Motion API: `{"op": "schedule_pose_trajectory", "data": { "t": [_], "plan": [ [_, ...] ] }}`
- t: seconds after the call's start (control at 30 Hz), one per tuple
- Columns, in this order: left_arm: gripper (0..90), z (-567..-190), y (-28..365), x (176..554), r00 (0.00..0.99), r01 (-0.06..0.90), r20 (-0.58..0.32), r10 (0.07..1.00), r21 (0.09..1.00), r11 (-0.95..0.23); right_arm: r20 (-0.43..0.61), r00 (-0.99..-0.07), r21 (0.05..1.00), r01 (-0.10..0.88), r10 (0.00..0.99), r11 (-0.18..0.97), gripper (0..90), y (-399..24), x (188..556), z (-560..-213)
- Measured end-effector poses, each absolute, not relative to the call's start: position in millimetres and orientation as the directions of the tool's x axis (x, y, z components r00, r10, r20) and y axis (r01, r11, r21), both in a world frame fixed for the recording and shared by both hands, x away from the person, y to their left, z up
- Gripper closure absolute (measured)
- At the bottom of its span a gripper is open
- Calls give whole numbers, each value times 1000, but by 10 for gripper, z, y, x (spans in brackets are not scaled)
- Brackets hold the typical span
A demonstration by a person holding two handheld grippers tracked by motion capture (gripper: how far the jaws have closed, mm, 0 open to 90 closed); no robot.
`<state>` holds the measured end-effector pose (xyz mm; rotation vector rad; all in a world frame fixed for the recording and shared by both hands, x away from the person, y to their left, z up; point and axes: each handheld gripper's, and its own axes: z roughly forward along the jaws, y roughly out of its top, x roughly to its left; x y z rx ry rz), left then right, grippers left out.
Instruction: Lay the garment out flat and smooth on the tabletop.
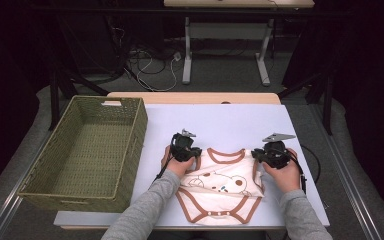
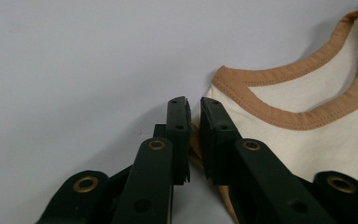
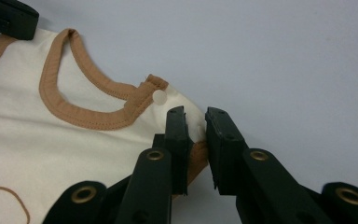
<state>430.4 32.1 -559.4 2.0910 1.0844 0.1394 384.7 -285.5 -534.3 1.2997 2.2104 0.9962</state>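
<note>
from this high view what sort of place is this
Probably a lab or recording workspace, not a home: a pale work table with a cream baby bodysuit, black drapes around it, loose cables on the floor behind.

White-topped table (image 1: pixel 230 120), wood edge visible at the far side. Directly on it: woven wicker basket (image 1: pixel 125 165) on the left, overhanging the left edge; cream baby bodysuit (image 1: pixel 220 192) with brown trim and bear print, flat near the front edge, centre-right.

Left gripper (image 2: pixel 193 105) fingers nearly closed; right gripper (image 3: pixel 196 114) likewise.
</note>
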Motion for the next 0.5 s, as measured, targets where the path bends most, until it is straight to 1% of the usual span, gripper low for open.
{"op": "schedule_pose_trajectory", "data": {
  "t": [0.17,0.3,0.37,0.5],
  "plan": [
    [870,-5571,344,4313,630,657,-235,740,669,-347,24,-492,740,594,870,316,789,-2851,3846,-5344],
    [875,-5526,385,4322,628,650,-227,744,679,-341,27,-496,744,590,868,314,789,-2836,3843,-5338],
    [876,-5494,402,4325,618,657,-244,747,682,-321,30,-496,743,592,868,313,789,-2828,3847,-5337],
    [876,-5417,448,4343,614,647,-238,753,698,-307,42,-490,756,585,871,293,789,-2797,3855,-5312]
  ]
}}
